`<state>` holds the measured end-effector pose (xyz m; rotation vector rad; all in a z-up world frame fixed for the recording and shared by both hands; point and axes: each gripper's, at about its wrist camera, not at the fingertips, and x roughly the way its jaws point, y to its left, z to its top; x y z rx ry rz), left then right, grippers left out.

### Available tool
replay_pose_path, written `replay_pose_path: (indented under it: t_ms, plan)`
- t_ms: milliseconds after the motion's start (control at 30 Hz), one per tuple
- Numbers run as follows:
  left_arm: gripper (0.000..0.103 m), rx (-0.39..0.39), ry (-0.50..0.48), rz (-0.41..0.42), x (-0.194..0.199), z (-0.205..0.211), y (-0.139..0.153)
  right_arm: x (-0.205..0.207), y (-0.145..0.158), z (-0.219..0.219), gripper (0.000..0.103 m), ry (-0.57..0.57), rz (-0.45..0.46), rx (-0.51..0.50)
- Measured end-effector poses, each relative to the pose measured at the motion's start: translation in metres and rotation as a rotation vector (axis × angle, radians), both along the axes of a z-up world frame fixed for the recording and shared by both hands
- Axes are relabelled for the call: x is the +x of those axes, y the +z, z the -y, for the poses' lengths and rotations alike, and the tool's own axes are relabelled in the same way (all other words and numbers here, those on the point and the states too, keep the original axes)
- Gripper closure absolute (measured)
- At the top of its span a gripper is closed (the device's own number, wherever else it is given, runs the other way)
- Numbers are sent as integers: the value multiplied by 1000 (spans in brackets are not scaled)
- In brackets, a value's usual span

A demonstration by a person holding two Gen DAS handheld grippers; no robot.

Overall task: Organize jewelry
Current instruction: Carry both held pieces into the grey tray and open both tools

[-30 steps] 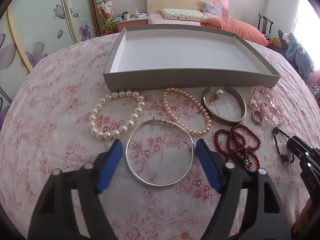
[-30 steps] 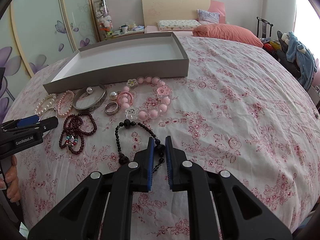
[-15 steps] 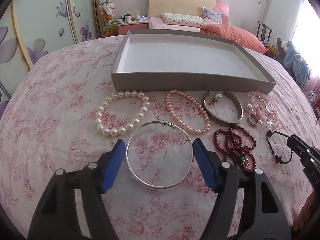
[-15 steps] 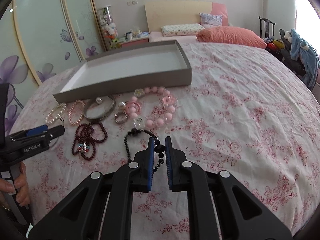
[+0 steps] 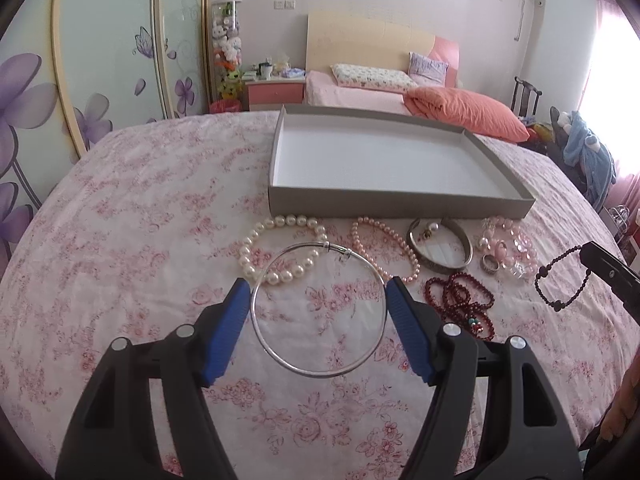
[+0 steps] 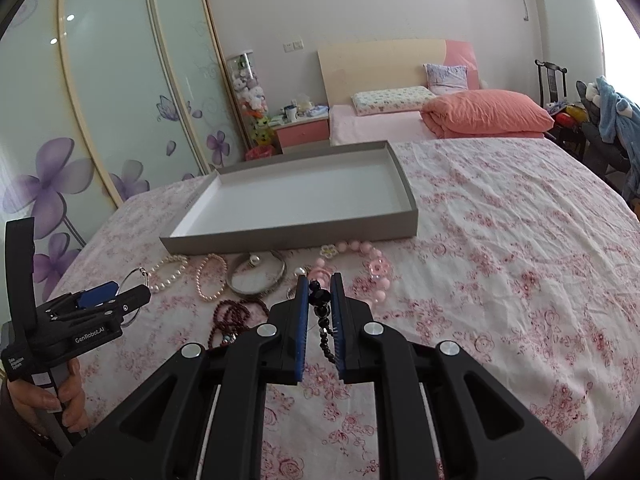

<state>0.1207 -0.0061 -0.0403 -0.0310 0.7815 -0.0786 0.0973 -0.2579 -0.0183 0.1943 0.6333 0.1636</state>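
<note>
My left gripper (image 5: pixel 316 282) is shut on a thin silver bangle (image 5: pixel 308 244), blue pads pressing its two sides, and holds it just above the floral bedspread. My right gripper (image 6: pixel 320 280) is shut on a black bead bracelet (image 6: pixel 321 300), which dangles between its pads. In the left wrist view that black bead bracelet (image 5: pixel 557 305) hangs in a loop from the right gripper (image 5: pixel 586 252) at the right edge. A grey tray (image 5: pixel 400 204) with a white, bare floor lies beyond the jewelry. In the right wrist view the left gripper (image 6: pixel 136 294) is at the left, held by a hand.
In front of the tray lie a white pearl bracelet (image 5: pixel 256 236), a pink pearl bracelet (image 5: pixel 384 236), a silver cuff (image 5: pixel 440 266), dark red beads (image 5: pixel 460 296), a small ring (image 5: pixel 491 266) and pink beads (image 5: pixel 516 244). Pillows and an orange quilt (image 5: pixel 464 114) lie behind.
The left jaws closed onto the bangle, then lifted it off the bedspread. The right gripper rose with the black bracelet, which now hangs free. Both views tilted up toward the tray.
</note>
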Motion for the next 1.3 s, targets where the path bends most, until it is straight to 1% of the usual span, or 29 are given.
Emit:
replay_pose_path:
  t_ms: [133,367,633,767,900,1033,1300]
  plan:
    - [35,-2,0,29,-3,-1,11,1,7,0,91,7,20,12]
    - [35,-2,-22,86,-3,3,32,6,24,-2,91,24,67,5]
    - [35,28,-49,172,5,18,56,21,51,-1,91,25,152,-49]
    - [35,50,-50,207,13,24,64,35,62,1,91,29,186,-55]
    - [35,56,-44,232,28,28,71,54,67,5,91,35,204,-41]
    - [35,54,-29,242,48,30,73,74,68,8,91,40,202,-14]
    - [35,72,-9,236,90,40,66,109,62,11,91,45,182,14]
